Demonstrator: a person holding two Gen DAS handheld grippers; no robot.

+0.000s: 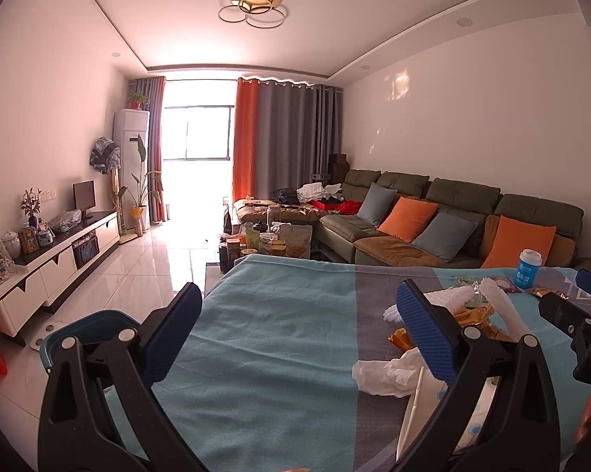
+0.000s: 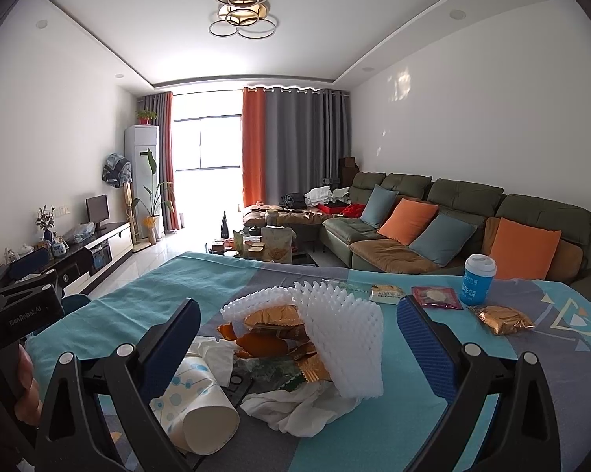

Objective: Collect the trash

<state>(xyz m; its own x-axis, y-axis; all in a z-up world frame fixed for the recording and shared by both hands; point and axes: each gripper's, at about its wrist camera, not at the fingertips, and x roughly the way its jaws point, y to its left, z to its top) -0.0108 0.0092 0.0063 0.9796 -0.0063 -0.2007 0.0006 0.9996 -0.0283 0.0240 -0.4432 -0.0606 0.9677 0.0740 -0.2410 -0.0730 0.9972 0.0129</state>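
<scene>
A pile of trash lies on the cloth-covered table (image 2: 374, 444): white foam fruit netting (image 2: 346, 330), orange and gold wrappers (image 2: 272, 342), crumpled white tissue (image 2: 295, 409) and a tipped paper cup (image 2: 193, 405). My right gripper (image 2: 299, 350) is open, its jaws standing either side of the pile, holding nothing. My left gripper (image 1: 299, 330) is open and empty over bare cloth to the left of the pile; tissue (image 1: 386, 373) and foam netting (image 1: 496, 303) show by its right finger. A blue bin (image 1: 87, 330) sits on the floor beside the table's left edge.
A blue-and-white cup (image 2: 478, 279) stands at the table's far right with sealed snack packets (image 2: 504, 320) near it. A green sofa (image 2: 433, 228) with cushions is beyond on the right, a cluttered coffee table (image 2: 260, 246) ahead, a TV cabinet (image 1: 51, 271) along the left wall.
</scene>
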